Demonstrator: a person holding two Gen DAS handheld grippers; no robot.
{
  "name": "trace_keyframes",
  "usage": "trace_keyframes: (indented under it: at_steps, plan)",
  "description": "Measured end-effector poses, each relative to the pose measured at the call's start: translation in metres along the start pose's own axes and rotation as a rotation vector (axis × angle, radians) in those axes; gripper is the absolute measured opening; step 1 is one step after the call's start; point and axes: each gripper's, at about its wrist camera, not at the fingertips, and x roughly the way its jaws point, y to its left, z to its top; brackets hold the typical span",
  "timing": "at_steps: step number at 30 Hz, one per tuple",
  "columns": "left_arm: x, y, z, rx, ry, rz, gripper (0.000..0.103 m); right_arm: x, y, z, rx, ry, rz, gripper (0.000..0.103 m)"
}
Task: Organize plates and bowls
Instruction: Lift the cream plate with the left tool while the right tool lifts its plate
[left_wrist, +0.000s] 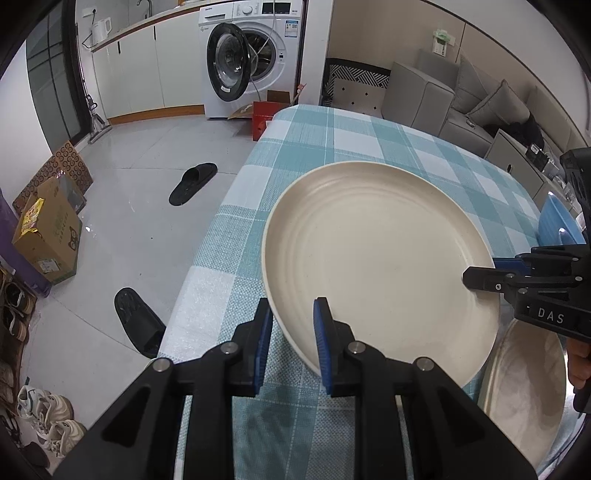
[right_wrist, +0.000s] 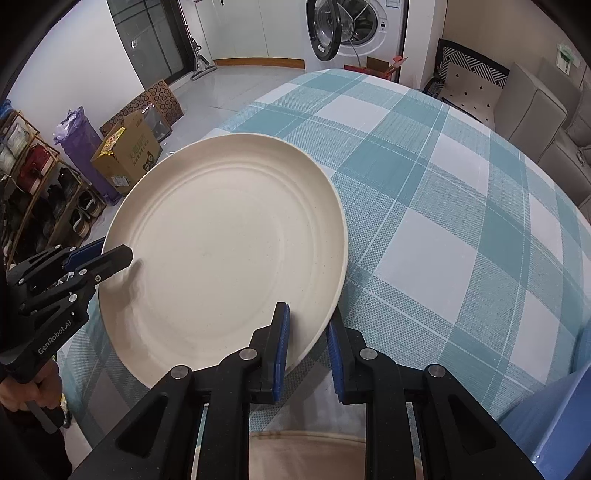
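Observation:
A large cream plate (left_wrist: 380, 254) is held tilted above the checked tablecloth (left_wrist: 332, 140); it also shows in the right wrist view (right_wrist: 229, 251). My left gripper (left_wrist: 291, 343) straddles its near-left rim, one finger above and one below, shut on it. My right gripper (right_wrist: 306, 347) grips the opposite rim the same way and shows in the left wrist view (left_wrist: 480, 275). The left gripper shows in the right wrist view (right_wrist: 110, 254). A second cream plate (left_wrist: 524, 384) lies on the table under the held one, at lower right.
A blue dish (left_wrist: 554, 225) sits at the table's right edge, also seen in the right wrist view (right_wrist: 554, 424). A cream dish (right_wrist: 303, 458) lies below my right gripper. The table edge (left_wrist: 207, 243) drops to a floor with slippers (left_wrist: 192, 182), boxes and a washing machine (left_wrist: 251, 55).

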Motion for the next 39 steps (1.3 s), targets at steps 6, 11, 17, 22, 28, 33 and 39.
trace_keyframes:
  at_steps: [6,11,17,22,28,33,39]
  plan:
    - [-0.018,-0.007,0.001,0.01,-0.031,-0.006,0.021,-0.024,0.002,-0.004,-0.009,-0.032,-0.007,0.02]
    - [-0.032,-0.015,0.004,0.026,-0.056,-0.007,0.021,-0.042,0.001,-0.01,-0.006,-0.056,-0.012,0.02]
    - [-0.047,-0.028,0.005,0.054,-0.078,-0.025,0.021,-0.064,-0.006,-0.024,0.015,-0.075,-0.011,0.02]
    - [-0.06,-0.044,0.004,0.08,-0.094,-0.037,0.021,-0.085,-0.014,-0.039,0.034,-0.094,-0.015,0.02]
    - [-0.073,-0.061,0.0,0.106,-0.111,-0.054,0.021,-0.111,-0.022,-0.057,0.044,-0.121,-0.028,0.02]
    - [-0.084,-0.075,-0.005,0.124,-0.121,-0.076,0.021,-0.132,-0.027,-0.075,0.053,-0.142,-0.041,0.02]
    - [-0.097,-0.092,-0.011,0.155,-0.133,-0.089,0.021,-0.152,-0.034,-0.094,0.066,-0.161,-0.054,0.02]
